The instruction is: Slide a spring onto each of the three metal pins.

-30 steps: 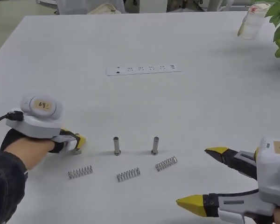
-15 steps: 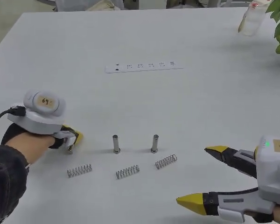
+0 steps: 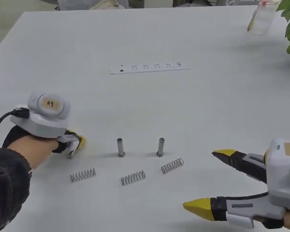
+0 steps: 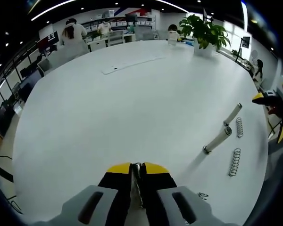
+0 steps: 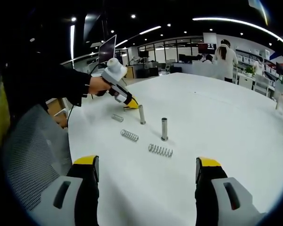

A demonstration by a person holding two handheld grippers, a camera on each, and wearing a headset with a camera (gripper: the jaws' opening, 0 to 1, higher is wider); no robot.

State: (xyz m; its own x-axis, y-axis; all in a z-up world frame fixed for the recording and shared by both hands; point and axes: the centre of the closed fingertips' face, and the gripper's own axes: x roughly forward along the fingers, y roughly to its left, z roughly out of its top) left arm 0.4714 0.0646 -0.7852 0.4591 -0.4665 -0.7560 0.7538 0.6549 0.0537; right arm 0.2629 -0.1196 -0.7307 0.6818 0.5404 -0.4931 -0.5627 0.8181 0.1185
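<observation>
Left gripper [image 4: 137,166] clamps a pin [image 4: 138,186]; right gripper [image 3: 202,180] gapes near a spring [image 3: 172,166]

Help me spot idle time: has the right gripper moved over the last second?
No. The right gripper keeps the same gap from the nearest spring, jaws open.

White-bodied left gripper [image 3: 77,143] and right gripper [image 3: 209,180], yellow-tipped black fingers [image 3: 199,209], black cable [image 3: 0,124], dark sleeve [image 3: 7,183].

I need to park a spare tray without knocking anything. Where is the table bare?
The broad stretch between the power strip and the two standing pins is bare, as is the table from the strip toward the bottle. The near row is crowded: those pins, three springs, the left gripper shut on a third pin, the open right gripper.
</observation>
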